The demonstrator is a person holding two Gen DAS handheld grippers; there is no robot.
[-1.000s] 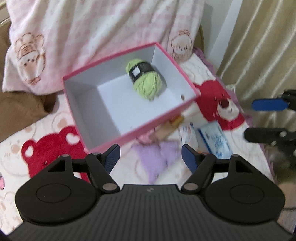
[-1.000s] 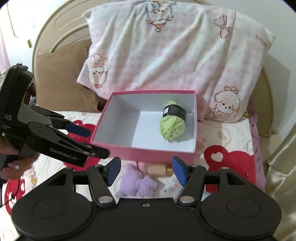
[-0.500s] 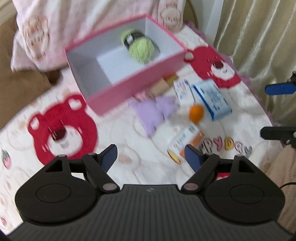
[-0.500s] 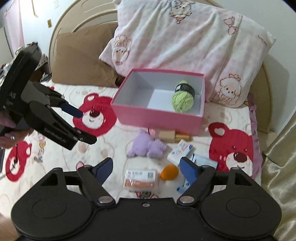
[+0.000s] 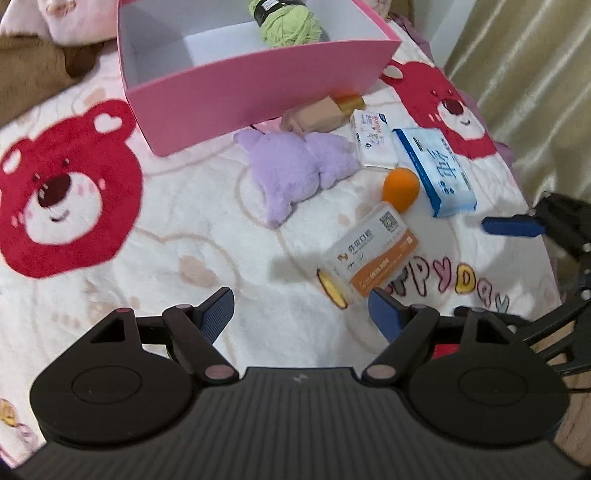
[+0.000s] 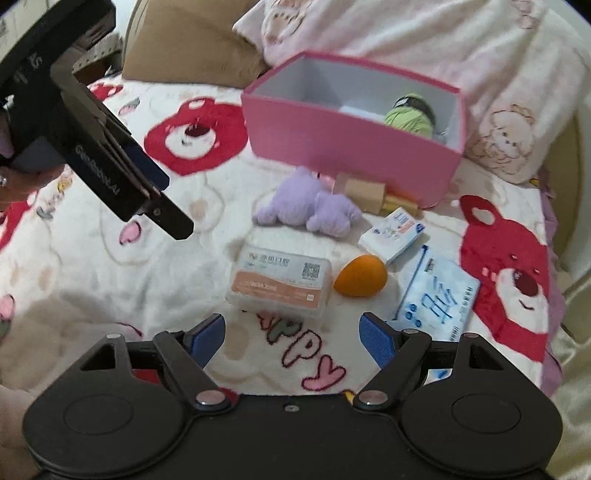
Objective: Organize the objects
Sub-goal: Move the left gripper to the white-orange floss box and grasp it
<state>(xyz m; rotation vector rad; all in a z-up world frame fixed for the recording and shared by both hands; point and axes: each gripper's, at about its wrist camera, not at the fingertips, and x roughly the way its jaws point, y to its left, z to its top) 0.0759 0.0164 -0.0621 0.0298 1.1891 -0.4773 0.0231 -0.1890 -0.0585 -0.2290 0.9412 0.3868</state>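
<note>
A pink box (image 5: 258,85) (image 6: 343,147) sits on the bed with a green yarn ball (image 5: 288,22) (image 6: 408,116) inside. In front of it lie a purple plush (image 5: 295,166) (image 6: 310,206), a tan block (image 5: 317,114) (image 6: 362,192), a small white packet (image 5: 373,140) (image 6: 391,234), an orange egg-shaped sponge (image 5: 400,188) (image 6: 360,275), a blue-white pack (image 5: 436,170) (image 6: 439,299) and a clear orange-labelled case (image 5: 369,254) (image 6: 280,280). My left gripper (image 5: 301,314) is open and empty, just short of the case. My right gripper (image 6: 291,332) is open and empty, near the case.
The blanket (image 5: 147,240) has red bear prints. A pink pillow (image 6: 443,44) and a brown pillow (image 6: 192,44) lie behind the box. A curtain (image 5: 535,74) hangs at the right. The other gripper shows at each view's edge (image 5: 517,225) (image 6: 140,184).
Both grippers have pulled back from the pink box and dropped lower over the blanket. The loose objects in front of the box have come into view. Both stay open.
</note>
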